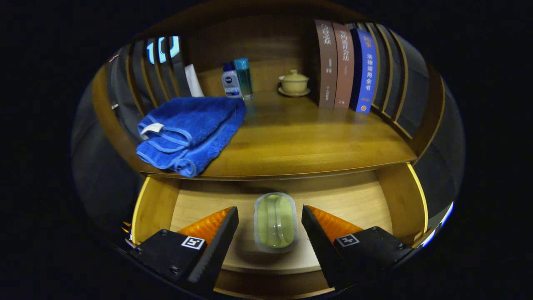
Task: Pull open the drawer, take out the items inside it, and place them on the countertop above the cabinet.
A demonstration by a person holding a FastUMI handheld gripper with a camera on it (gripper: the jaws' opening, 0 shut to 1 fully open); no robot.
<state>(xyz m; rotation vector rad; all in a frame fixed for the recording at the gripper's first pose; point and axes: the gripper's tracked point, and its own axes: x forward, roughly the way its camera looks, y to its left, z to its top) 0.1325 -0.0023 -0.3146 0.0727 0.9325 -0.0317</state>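
Now the gripper (pixel 270 221) hangs over the open drawer (pixel 402 200) with fingers spread, one on each side of the box (pixel 275 223), probably to grasp it for the countertop (pixel 308 141).

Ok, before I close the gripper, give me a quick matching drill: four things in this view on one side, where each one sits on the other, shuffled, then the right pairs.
Things:
1. green soap box
2. blue towel
3. lidded cup
4. blue book

Places:
A. folded on the countertop, at its front edge
B. upright beside two brown books
C. in the open drawer, between the open fingers of the gripper, not touched
D. on a saucer at the back of the countertop, near the two bottles

Pairs: 1-C, 2-A, 3-D, 4-B
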